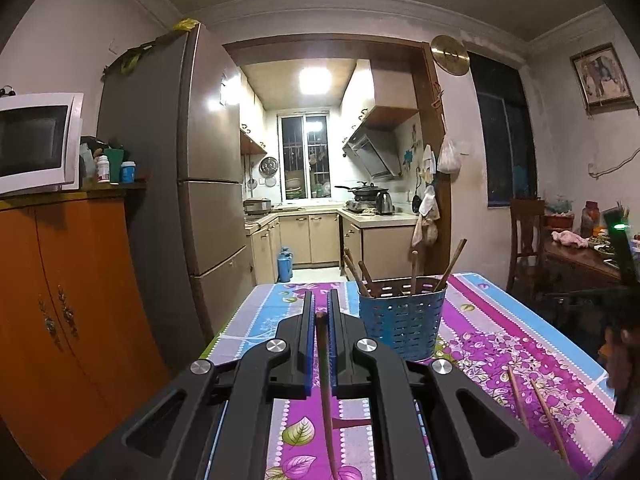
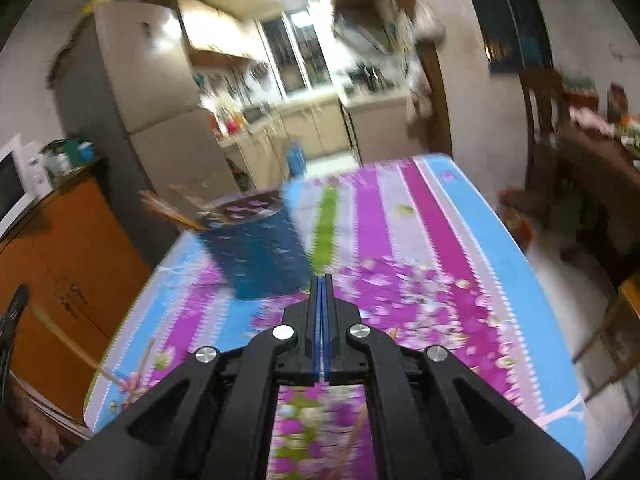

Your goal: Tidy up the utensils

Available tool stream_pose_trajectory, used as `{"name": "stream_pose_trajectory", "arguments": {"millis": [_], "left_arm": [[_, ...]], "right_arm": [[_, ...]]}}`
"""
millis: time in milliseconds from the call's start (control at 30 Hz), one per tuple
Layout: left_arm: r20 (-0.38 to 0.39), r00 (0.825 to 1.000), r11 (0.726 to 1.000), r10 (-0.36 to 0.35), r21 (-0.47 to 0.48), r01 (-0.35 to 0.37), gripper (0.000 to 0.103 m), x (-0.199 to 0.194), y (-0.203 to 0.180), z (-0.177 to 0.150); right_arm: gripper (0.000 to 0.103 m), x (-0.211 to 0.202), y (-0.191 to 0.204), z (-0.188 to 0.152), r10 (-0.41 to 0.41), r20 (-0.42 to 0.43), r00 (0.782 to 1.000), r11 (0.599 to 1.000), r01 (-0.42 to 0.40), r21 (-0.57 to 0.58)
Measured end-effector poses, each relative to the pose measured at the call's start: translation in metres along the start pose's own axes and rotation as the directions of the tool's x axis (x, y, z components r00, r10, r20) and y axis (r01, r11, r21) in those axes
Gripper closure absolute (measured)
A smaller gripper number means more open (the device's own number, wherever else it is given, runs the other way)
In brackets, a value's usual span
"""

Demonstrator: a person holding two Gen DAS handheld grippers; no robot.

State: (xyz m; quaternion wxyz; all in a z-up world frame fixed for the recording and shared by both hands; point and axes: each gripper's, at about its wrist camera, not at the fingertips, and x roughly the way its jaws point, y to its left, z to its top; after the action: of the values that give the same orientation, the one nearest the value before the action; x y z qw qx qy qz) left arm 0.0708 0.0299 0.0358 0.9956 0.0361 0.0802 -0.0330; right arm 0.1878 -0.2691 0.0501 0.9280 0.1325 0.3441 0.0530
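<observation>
In the left wrist view, my left gripper (image 1: 320, 300) is shut on a brown wooden chopstick (image 1: 325, 368) that runs back between its blue-edged pads and hangs toward the camera. A blue perforated holder (image 1: 402, 320) stands just right of it on the floral tablecloth (image 1: 520, 344), with several wooden chopsticks upright inside. Two loose chopsticks (image 1: 536, 412) lie on the cloth at the right. In the blurred right wrist view, my right gripper (image 2: 322, 280) is shut with its pads together and nothing visible between them, just right of the holder (image 2: 256, 256).
An orange cabinet (image 1: 60, 300) with a microwave (image 1: 36, 144) stands left of the table, next to a grey fridge (image 1: 180, 180). A dark wooden table and chair (image 1: 528, 240) are at the right. The kitchen opens beyond the table's far edge.
</observation>
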Motion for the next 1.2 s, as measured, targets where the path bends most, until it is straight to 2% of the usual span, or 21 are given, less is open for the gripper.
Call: {"name": "stream_pose_trajectory", "arguments": {"millis": [67, 133, 167, 267, 333, 633, 733, 933, 1067, 1200], "left_arm": [[-0.002, 1.0, 1.0, -0.013, -0.006, 0.012, 0.096, -0.001, 0.001, -0.001], [0.002, 1.0, 1.0, -0.02, -0.006, 0.02, 0.096, -0.002, 0.001, -0.001], [0.005, 1.0, 1.0, -0.022, -0.003, 0.022, 0.096, -0.003, 0.001, 0.0], [0.011, 1.0, 1.0, -0.024, -0.004, 0.024, 0.096, -0.005, 0.001, 0.002], [0.014, 1.0, 1.0, -0.025, -0.004, 0.025, 0.096, -0.006, 0.003, 0.002], [0.004, 0.999, 0.999, -0.035, -0.008, 0.035, 0.096, -0.004, 0.002, 0.001], [0.004, 0.999, 0.999, -0.034, -0.014, 0.034, 0.096, -0.002, 0.001, 0.001], [-0.003, 0.999, 0.999, -0.04, -0.014, 0.04, 0.096, 0.002, 0.001, 0.0], [-0.004, 0.999, 0.999, -0.039, -0.015, 0.039, 0.096, 0.004, -0.001, 0.0], [-0.004, 0.999, 0.999, -0.039, -0.007, 0.038, 0.096, 0.003, -0.003, 0.0]], "right_arm": [[0.103, 0.022, -0.012, 0.005, -0.059, -0.073, 0.996, 0.998, 0.057, -0.026], [0.103, 0.049, -0.022, 0.003, -0.076, -0.159, 0.984, 0.997, 0.071, -0.036], [0.103, 0.071, -0.027, -0.002, -0.079, -0.232, 0.97, 0.997, 0.073, -0.033], [0.103, 0.109, -0.027, -0.022, -0.135, -0.339, 0.931, 0.99, 0.112, -0.086], [0.103, 0.121, -0.026, -0.029, -0.137, -0.372, 0.918, 0.99, 0.115, -0.081], [0.103, 0.133, -0.03, -0.039, -0.116, -0.388, 0.914, 0.992, 0.128, 0.005], [0.103, 0.137, -0.031, -0.04, -0.13, -0.407, 0.904, 0.988, 0.15, 0.017], [0.103, 0.137, -0.038, -0.039, -0.101, -0.393, 0.914, 0.987, 0.142, 0.079], [0.103, 0.135, -0.05, -0.041, -0.046, -0.379, 0.924, 0.979, 0.117, 0.167], [0.103, 0.132, -0.05, -0.039, -0.035, -0.358, 0.933, 0.977, 0.108, 0.184]]}}
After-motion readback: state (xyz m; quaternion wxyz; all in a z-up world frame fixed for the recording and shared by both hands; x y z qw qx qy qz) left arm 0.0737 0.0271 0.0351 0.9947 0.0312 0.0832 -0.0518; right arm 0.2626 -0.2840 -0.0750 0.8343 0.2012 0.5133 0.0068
